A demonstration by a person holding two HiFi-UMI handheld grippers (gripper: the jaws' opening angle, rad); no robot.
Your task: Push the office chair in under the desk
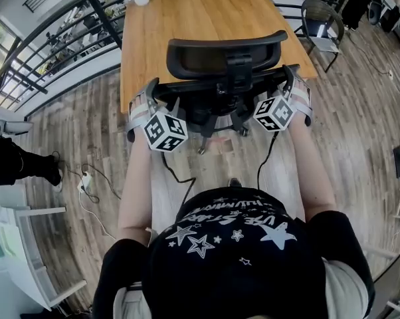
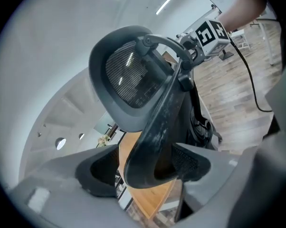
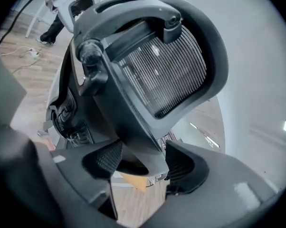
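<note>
Office chair (image 1: 206, 58): black, mesh-backed, upright at the near edge of the worktop (image 1: 200, 12), with its headrest overlapping that edge in the head view (the seat is hidden).
Left hand-held gripper (image 2: 145, 167): at the worktop's near edge, astride the left side of the chair's back frame (image 2: 162, 122). The jaws are spread wide. The frame lies close by one pad, and a gap shows between it and the other.
Right hand-held gripper (image 3: 144, 161): at the same near edge, on the frame's right side, with its jaws clamped on the frame.
Floor (image 1: 67, 131): grey-brown planks on all sides of the worktop.
</note>
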